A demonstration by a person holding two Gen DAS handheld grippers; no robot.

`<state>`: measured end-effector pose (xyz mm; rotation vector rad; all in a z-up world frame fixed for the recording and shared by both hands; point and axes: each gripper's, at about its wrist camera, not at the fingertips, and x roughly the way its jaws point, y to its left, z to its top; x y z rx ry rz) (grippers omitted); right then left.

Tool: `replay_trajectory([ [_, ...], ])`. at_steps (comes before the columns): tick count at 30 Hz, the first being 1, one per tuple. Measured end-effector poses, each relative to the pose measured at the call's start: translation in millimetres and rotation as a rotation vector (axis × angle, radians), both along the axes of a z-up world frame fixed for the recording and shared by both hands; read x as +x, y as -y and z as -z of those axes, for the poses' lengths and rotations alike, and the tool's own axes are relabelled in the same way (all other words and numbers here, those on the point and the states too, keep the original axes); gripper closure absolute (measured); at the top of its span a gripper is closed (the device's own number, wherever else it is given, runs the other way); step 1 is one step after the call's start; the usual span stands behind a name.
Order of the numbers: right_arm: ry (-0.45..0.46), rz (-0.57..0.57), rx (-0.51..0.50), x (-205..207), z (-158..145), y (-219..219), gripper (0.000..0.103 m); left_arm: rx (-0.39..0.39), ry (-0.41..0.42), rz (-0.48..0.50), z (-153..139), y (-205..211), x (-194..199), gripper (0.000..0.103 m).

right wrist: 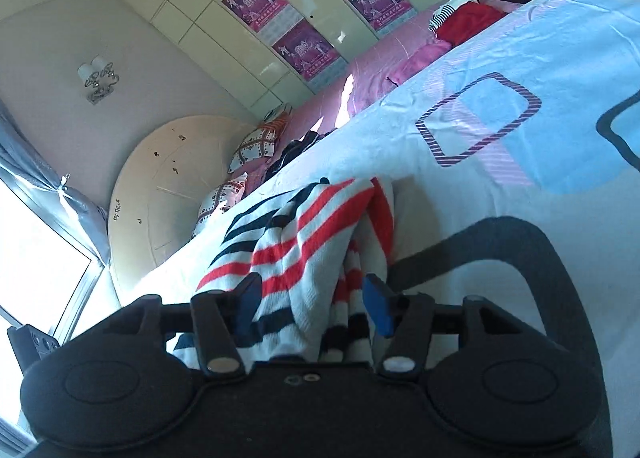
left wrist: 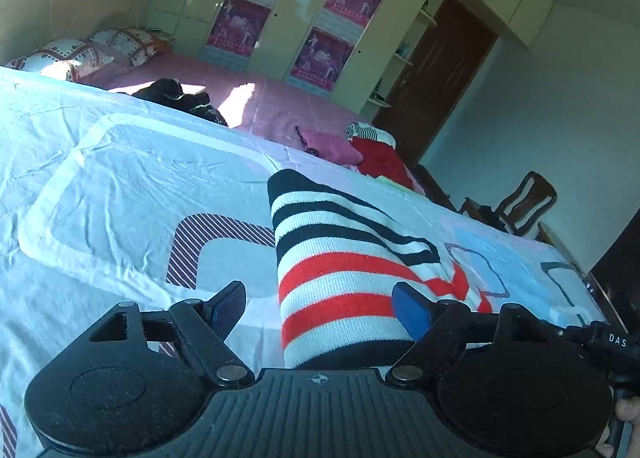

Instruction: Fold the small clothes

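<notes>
A knitted garment (left wrist: 332, 258) with white, navy and red stripes lies on the pale blue patterned bedsheet (left wrist: 120, 186). My left gripper (left wrist: 320, 306) is open wide just over its near end; the cloth lies between the fingers, nearer the blue right pad (left wrist: 412, 314), and is not pinched. In the right wrist view the same garment (right wrist: 304, 226) is bunched in folds on the sheet (right wrist: 400, 198). My right gripper (right wrist: 312, 302) straddles those folds with its jaws partly apart, and the pads do not visibly squeeze the cloth.
Red clothing (left wrist: 380, 162) and a pink cloth (left wrist: 332, 146) sit at the bed's far edge, dark clothes (left wrist: 176, 96) farther back, pillows (left wrist: 60, 58) by the round headboard. A wardrobe (left wrist: 288, 18) with posters, a brown door (left wrist: 440, 70) and a wooden chair (left wrist: 524, 202) stand beyond.
</notes>
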<state>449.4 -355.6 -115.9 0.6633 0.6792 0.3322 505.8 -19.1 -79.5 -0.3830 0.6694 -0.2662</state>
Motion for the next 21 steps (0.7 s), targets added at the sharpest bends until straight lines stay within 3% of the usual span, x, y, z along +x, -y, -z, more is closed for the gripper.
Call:
replay_trajectory([
  [3, -0.034, -0.043, -0.051, 24.8, 6.6, -11.4, 0.057, 0.0, -0.056, 0.017, 13.5, 3.8, 17.2, 0.024],
  [7, 0.01, -0.073, -0.153, 32.3, 3.6, -24.1, 0.091, -0.034, -0.082, 0.028, 23.0, 8.2, 23.7, 0.024],
  [8, 0.044, -0.076, -0.171, 26.9, -0.7, -23.5, 0.093, -0.032, -0.074, 0.032, 22.5, 10.1, 23.4, 0.024],
  [11, 0.134, -0.061, -0.212, 10.8, -9.1, -17.8, 0.093, -0.002, -0.069, 0.054, 23.8, 19.1, 23.0, 0.024],
  [13, 0.057, -0.075, -0.248, 19.2, 7.3, -18.6, 0.091, 0.026, -0.091, 0.054, 29.0, 25.6, 26.2, 0.024],
  [14, 0.016, -0.087, -0.207, 26.9, 18.1, -15.1, 0.086, 0.009, -0.1, 0.052, 29.5, 24.3, 27.5, 0.024],
  [17, 0.042, -0.03, -0.058, 34.2, 15.4, 5.0, 0.07, 0.009, -0.082, 0.066, 20.3, 20.1, 27.4, 0.024],
  [21, -0.044, -0.021, 0.063, 65.9, 28.0, 17.7, 0.071, 0.012, -0.088, 0.079, 18.5, 16.9, 35.7, 0.024],
])
